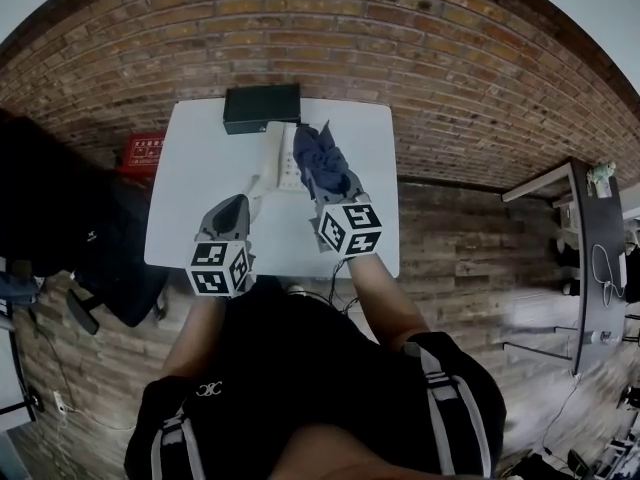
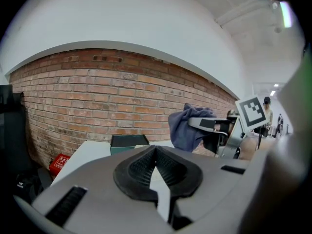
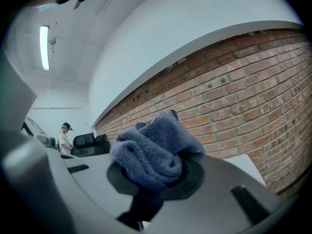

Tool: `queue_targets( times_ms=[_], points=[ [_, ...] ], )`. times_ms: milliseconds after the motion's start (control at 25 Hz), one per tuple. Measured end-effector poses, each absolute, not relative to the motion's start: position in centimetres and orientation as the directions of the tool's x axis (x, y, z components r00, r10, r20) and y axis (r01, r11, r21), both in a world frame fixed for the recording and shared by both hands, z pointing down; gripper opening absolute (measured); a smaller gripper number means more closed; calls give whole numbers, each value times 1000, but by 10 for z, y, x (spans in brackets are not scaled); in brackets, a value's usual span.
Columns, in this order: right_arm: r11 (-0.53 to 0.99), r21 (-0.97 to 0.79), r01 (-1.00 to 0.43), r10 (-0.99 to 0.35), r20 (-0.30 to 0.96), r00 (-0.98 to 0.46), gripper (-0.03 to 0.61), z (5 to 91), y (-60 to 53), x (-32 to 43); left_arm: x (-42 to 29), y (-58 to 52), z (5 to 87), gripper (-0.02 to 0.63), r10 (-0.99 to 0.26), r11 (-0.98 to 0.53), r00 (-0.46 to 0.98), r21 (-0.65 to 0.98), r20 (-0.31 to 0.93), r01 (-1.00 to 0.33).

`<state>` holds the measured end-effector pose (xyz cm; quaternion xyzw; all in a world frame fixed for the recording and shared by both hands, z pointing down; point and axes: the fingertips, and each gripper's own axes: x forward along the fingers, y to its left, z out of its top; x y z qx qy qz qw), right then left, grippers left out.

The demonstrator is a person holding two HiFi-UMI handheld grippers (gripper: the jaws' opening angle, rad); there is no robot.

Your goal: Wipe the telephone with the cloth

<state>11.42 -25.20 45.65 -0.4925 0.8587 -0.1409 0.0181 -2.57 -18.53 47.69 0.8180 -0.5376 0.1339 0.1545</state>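
Note:
A white telephone (image 1: 283, 168) lies on the white table (image 1: 200, 208), towards its far middle. A bunched dark blue cloth (image 1: 320, 156) hangs just over the phone's right side, and my right gripper (image 1: 333, 183) is shut on it. The right gripper view shows the cloth (image 3: 151, 152) bulging out between the pads of that gripper (image 3: 156, 168). My left gripper (image 1: 240, 204) is shut and holds nothing; it hovers near the phone's left front corner. In the left gripper view my left gripper (image 2: 156, 151) has its tips together, with the cloth (image 2: 187, 126) and right gripper (image 2: 217, 126) to the right.
A black box (image 1: 261, 108) sits at the table's far edge against the brick wall (image 1: 400, 58). A red crate (image 1: 145, 151) stands on the floor at left beside a dark chair (image 1: 60, 228). Another desk (image 1: 585, 258) stands far right.

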Motion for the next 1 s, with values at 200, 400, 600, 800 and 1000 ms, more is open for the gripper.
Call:
queue_targets(
  times_ms=[200,400,600,800,1000],
  points=[
    [495,-251,-832,-830,147,-538,48,467,-278,94,-48,-199,473,-8,-861,-337,356,119,363,-934],
    [509,-235,-828,-815,178,-551,48,477,-308,72,-76,-215,475,-8,-872,-297,325,134,365,-946],
    [505,-227,-833,-805,223,-549,48,493,-341,59,-95,-230,477,-8,-880,-276,312,148,359,-950],
    [500,-214,-839,-793,276,-543,48,511,-375,49,-105,-248,480,-8,-877,-276,313,150,364,-949],
    [493,-216,-843,-775,332,-538,48,532,-402,41,-111,-266,478,-8,-876,-286,321,149,360,-947]
  ],
)
